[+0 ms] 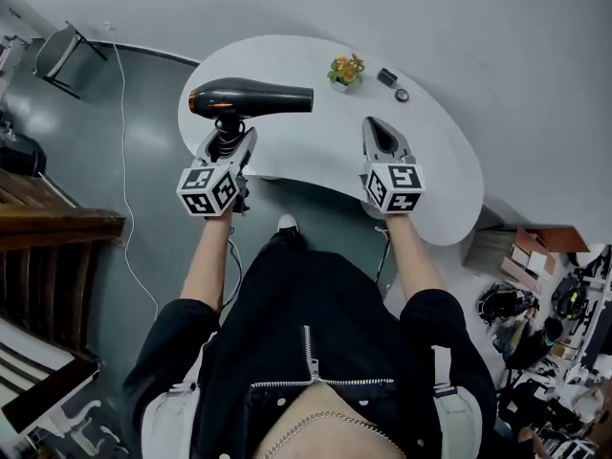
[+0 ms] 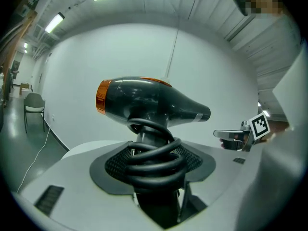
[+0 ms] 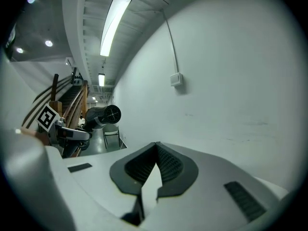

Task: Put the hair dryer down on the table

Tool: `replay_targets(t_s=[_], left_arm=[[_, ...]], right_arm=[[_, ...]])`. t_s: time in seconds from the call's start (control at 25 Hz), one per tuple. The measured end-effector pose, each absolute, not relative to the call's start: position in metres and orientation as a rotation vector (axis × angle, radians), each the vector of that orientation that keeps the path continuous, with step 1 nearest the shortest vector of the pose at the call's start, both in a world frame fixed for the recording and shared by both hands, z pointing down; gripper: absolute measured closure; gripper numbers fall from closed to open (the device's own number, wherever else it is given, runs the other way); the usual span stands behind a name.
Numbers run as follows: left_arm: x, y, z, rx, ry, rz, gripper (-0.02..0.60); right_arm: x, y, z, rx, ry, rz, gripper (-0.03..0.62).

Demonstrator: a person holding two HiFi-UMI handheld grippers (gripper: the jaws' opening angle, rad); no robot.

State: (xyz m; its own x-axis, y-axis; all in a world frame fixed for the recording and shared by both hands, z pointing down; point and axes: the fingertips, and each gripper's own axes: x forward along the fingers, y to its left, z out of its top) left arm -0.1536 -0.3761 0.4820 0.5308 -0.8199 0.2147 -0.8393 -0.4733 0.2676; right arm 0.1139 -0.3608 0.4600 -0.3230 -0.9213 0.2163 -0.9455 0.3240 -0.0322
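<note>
The left gripper (image 1: 228, 142) has its fingers (image 2: 118, 165) clamped on the handle of the dryer (image 1: 251, 98), over the black cord (image 2: 154, 160) coiled round that handle. The dryer's body stands just past the fingertips, handle down between them, its orange-ringed rear end to the left and its nozzle aimed right, toward the right gripper (image 1: 380, 132).

In the head view the dryer shows over the left end of the white counter (image 1: 316, 151). In the left gripper view only wall lies behind it, so it looks held up rather than resting.

The right gripper is well apart from the dryer, over the counter's middle. Its fingers (image 3: 168, 165) are closed, tips meeting, with nothing between them.

A small plant (image 1: 345, 71) and two small dark things (image 1: 393, 83) sit at the counter's far edge.
</note>
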Motion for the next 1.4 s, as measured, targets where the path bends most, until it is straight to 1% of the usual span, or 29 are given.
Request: replay_targets(t_s=[0.24,0.68,0.96,1.4], left_arm=[[-0.159,-0.432,0.496,2.458,-1.292,0.129,0.301],[-0.133,-0.473,0.528,2.483,-1.172,0.234,0.301],[-0.075,-0.47,0.563,2.554,-0.985,0.425,0.301],[0.016,-0.441,0.622,2.632,-0.66,0.72,0.301]], right_arm=[[0.104,-0.397,0.468,1.779,-2.37,0.258,0.588],[0.135,-0.423,0.483,1.877,-2.279,0.299,0.588],[0.169,-0.413,0.486,1.97,-2.211,0.322,0.588],[0.242,-0.356,0.508,2.125,-2.022,0.425,0.588]])
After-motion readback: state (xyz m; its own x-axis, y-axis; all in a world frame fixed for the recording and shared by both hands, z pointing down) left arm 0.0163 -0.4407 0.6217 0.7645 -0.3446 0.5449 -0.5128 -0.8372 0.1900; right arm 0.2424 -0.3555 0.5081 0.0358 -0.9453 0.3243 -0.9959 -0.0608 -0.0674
